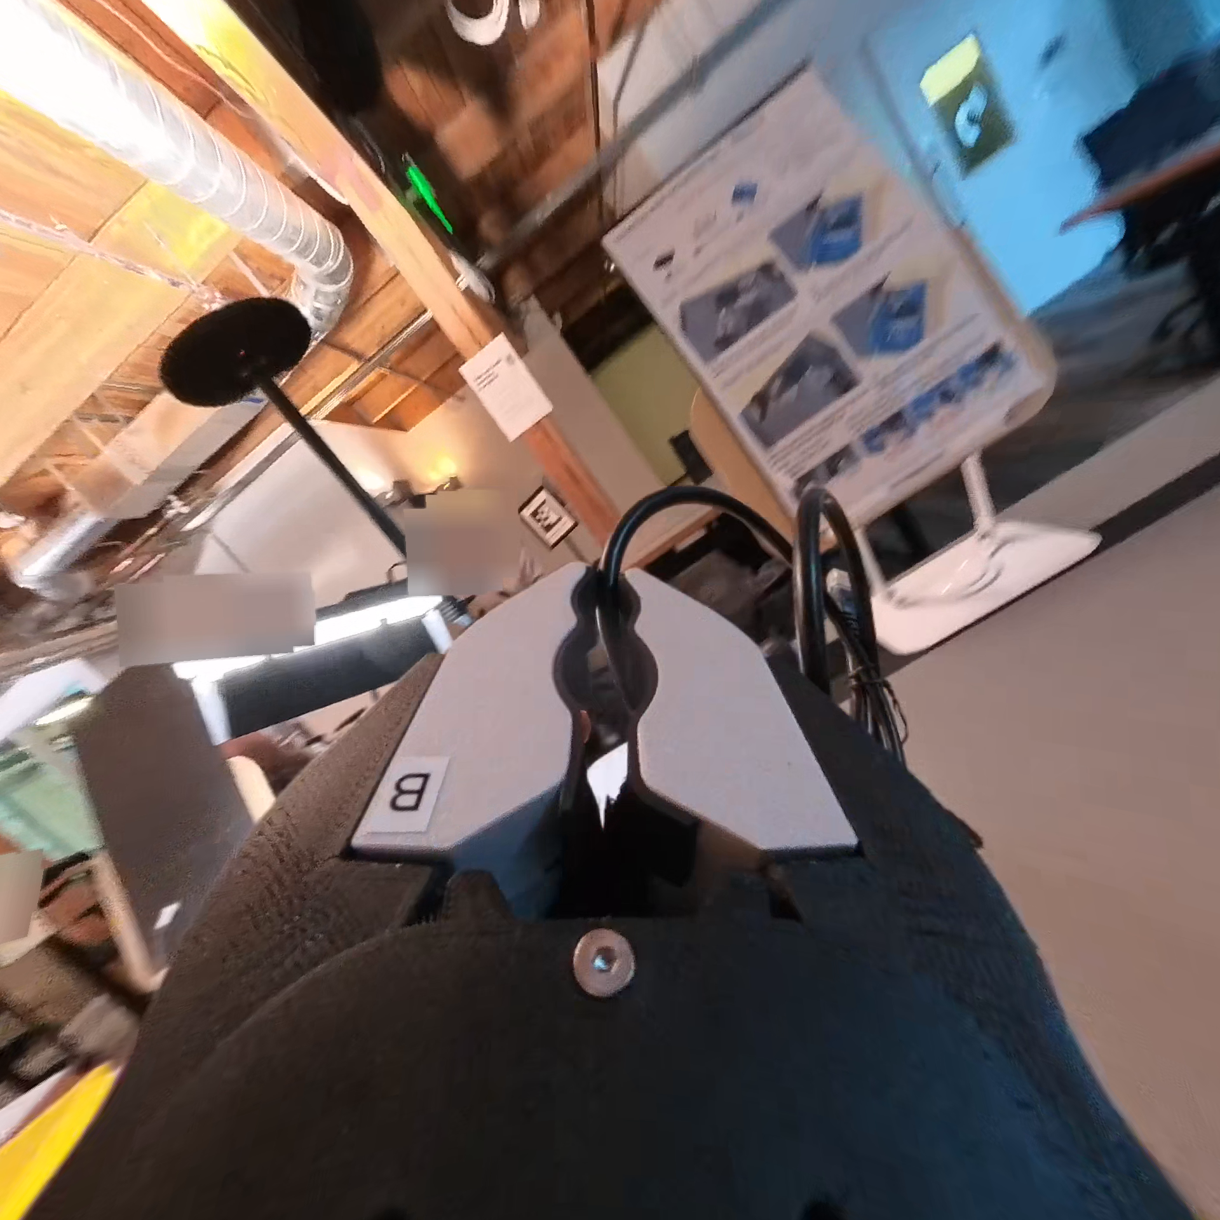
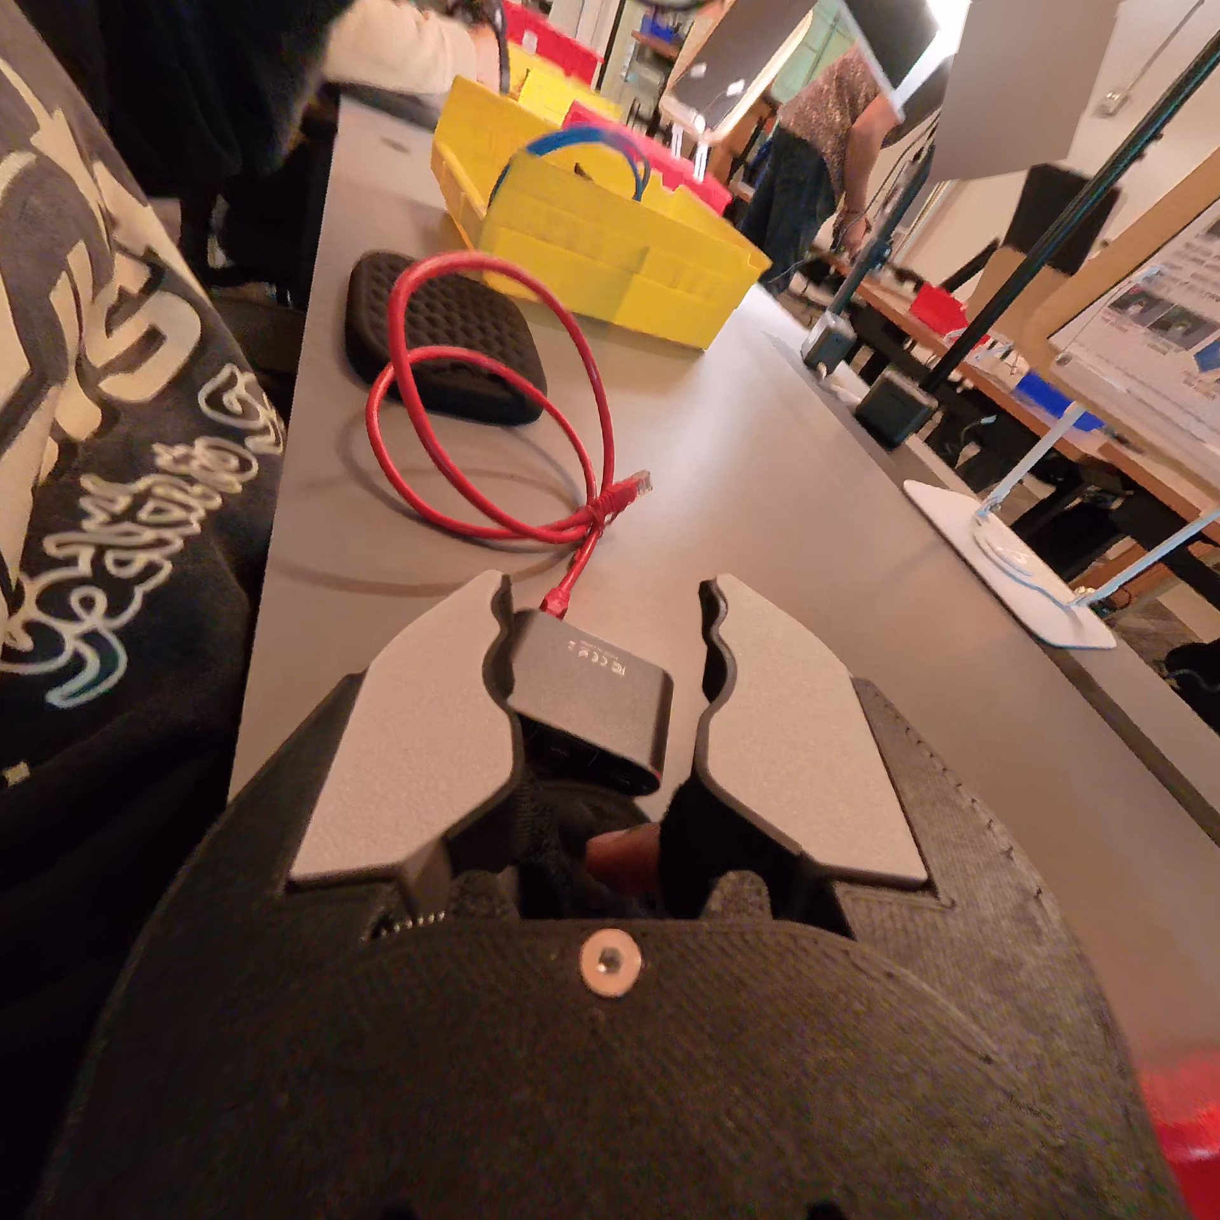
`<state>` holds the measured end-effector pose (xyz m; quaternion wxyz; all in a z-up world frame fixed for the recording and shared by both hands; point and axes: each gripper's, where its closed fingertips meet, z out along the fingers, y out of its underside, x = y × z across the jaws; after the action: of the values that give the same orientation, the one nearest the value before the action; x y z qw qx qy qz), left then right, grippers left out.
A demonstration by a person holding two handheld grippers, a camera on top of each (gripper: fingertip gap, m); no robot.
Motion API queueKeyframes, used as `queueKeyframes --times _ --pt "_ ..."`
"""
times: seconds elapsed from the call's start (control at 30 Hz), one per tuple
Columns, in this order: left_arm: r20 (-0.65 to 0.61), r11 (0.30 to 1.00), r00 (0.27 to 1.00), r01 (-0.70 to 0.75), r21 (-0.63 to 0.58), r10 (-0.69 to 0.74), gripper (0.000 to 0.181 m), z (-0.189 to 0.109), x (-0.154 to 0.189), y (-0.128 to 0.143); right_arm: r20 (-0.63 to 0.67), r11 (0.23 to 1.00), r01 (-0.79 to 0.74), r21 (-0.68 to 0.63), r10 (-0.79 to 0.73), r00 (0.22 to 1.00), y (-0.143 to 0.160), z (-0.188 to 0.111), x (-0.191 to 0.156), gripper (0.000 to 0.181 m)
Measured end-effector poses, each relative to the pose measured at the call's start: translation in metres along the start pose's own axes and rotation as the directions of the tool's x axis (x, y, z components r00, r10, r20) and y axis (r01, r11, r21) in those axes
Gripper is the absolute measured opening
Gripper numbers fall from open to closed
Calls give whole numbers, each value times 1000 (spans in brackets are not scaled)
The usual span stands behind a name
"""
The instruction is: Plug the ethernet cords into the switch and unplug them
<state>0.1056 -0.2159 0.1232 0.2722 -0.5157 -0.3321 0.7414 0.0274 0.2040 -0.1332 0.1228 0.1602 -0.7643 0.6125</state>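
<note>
My right gripper (image 2: 604, 594) holds the small dark grey switch (image 2: 587, 680) between its wide-set jaws, low over the grey table (image 2: 759, 515). A red ethernet cord (image 2: 488, 409) is plugged into the switch's far end; it loops over the table and its free plug (image 2: 630, 485) lies loose. My left gripper (image 1: 604, 581) is shut on a black ethernet cord (image 1: 686, 498), raised and pointing toward the ceiling. The cord arches out of the fingertips to a tied black coil (image 1: 828, 594), where a plug (image 1: 842, 584) shows.
A black padded case (image 2: 449, 330) and yellow bins (image 2: 614, 257), one with a blue cable (image 2: 574, 142), stand farther along the table. A white lamp base (image 2: 1010, 561) sits at the right edge. A person's dark sweatshirt (image 2: 99, 462) is close on the left. A poster stand (image 1: 825, 297) is behind. Some 50 centimeters of space lies between my two pairs of fingers.
</note>
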Motion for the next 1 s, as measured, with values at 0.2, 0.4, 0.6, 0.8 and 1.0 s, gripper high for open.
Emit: queueKeyframes --times 0.2,0.4,0.6,0.8,1.0 --pt "-78 970 987 151 190 -139 5 9 63 -51 -29 967 -28 253 36 999 -62 15 1 53" --pt "-182 883 947 313 350 -264 5 9 122 -105 78 919 -181 351 164 983 -108 47 -6 54" --pt "-339 712 830 556 428 -444 5 2 163 -136 135 844 -352 404 325 936 -126 73 6 52" --pt "-533 532 657 750 392 -533 5 -11 195 -152 286 714 -512 478 425 859 -142 80 7 54" --pt "-590 544 615 774 325 -523 6 -6 217 -151 432 553 -585 593 395 811 -168 48 11 40"
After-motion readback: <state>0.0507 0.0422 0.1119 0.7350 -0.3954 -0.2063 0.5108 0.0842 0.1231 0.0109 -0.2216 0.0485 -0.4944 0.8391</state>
